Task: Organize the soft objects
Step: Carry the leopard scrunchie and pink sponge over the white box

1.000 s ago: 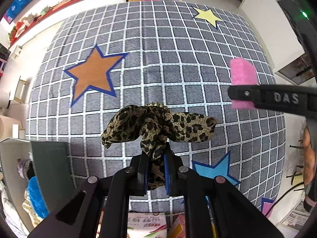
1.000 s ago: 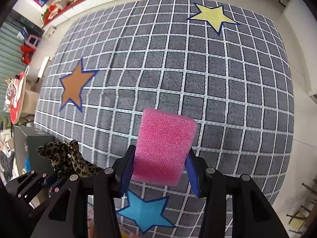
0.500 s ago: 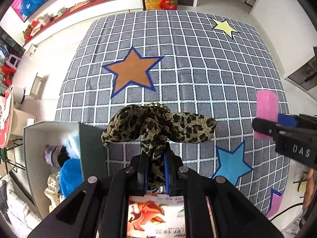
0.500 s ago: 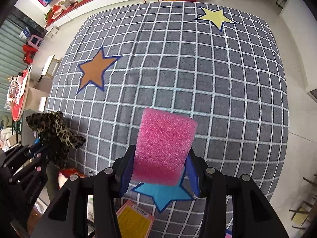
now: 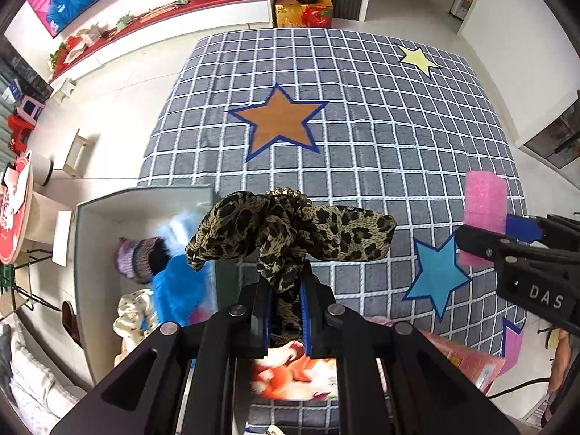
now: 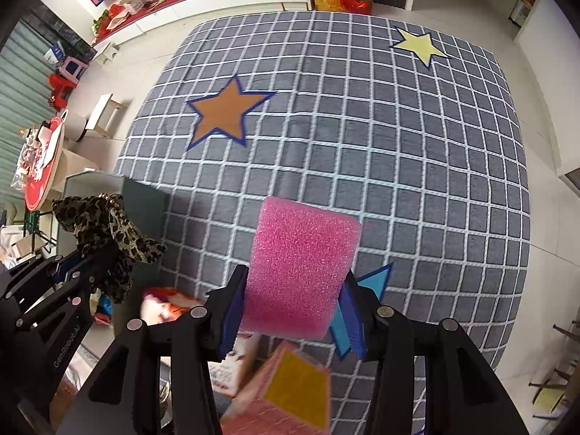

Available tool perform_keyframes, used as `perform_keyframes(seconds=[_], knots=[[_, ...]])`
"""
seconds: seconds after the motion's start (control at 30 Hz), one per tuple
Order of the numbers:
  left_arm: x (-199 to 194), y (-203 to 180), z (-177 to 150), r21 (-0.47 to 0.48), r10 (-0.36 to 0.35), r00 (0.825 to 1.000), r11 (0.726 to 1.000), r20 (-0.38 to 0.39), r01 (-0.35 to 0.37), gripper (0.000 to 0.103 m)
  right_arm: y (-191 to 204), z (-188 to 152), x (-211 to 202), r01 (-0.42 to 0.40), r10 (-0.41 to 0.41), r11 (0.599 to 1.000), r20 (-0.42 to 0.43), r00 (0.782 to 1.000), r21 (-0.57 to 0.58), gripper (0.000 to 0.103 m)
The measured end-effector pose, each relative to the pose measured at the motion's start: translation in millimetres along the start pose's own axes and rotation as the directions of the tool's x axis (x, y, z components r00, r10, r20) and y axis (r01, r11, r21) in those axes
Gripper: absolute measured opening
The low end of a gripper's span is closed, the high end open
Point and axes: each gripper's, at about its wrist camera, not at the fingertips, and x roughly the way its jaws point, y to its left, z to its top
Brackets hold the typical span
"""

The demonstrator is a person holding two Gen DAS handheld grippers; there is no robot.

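Note:
My left gripper (image 5: 285,290) is shut on a leopard-print cloth (image 5: 286,228) and holds it in the air beside the right wall of a grey storage box (image 5: 145,195). The box holds a blue fluffy item (image 5: 177,286) and a purple knit hat (image 5: 139,257). My right gripper (image 6: 293,301) is shut on a pink sponge (image 6: 301,264), held above the rug. The sponge also shows in the left wrist view (image 5: 484,224), and the cloth in the right wrist view (image 6: 105,232).
A grey checked rug (image 5: 362,152) with an orange star (image 5: 279,123), a yellow star (image 5: 417,59) and a blue star (image 5: 436,272) covers the floor. Boxes and printed packets (image 6: 282,391) lie at the rug's near edge. A red and white cabinet (image 5: 181,14) runs along the far wall.
Both grippers have pulled back and up with their loads. The storage box has come into view at the left, under the cloth's left end.

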Motion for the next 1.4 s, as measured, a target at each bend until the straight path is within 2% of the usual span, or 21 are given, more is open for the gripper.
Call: perform_keyframes(seconds=[0.17,0.67,0.9,1.2,1.4], knots=[[-8.9,24.1,-11.1,-0.032,0.003,1.0,0.999,0.014,-0.002,0.014,27.9,-10.7,-3.9,-0.006,0.006,1.0,-0.006,1.0,-0.008,0.049],[-13.6,106.1,-54.4,-0.171,0.012,1.0,0.985,0.001,-0.012,0.014,126.4,-29.4,-4.0,0.001,-0.002,0.987,-0.005,1.0,-0.158,0.049],[-18.8,140.3,-76.9,-0.227,0.023,1.0,0.974,0.011,-0.02,0.014,172.2,-33.0,1.5,-0.003,-0.001,0.973,-0.02,1.0,-0.233,0.05],[-12.9,185.8,-102.1,-0.308,0.025,1.0,0.951,-0.01,-0.027,0.014,226.5,-37.7,13.7,-0.007,-0.008,0.943,-0.043,0.999,-0.334,0.05],[-3.4,202.6,-112.7,-0.343,0.016,0.999,0.939,-0.034,-0.027,0.014,252.7,-42.0,26.7,-0.018,-0.011,0.923,-0.074,0.997,-0.385,0.05]])
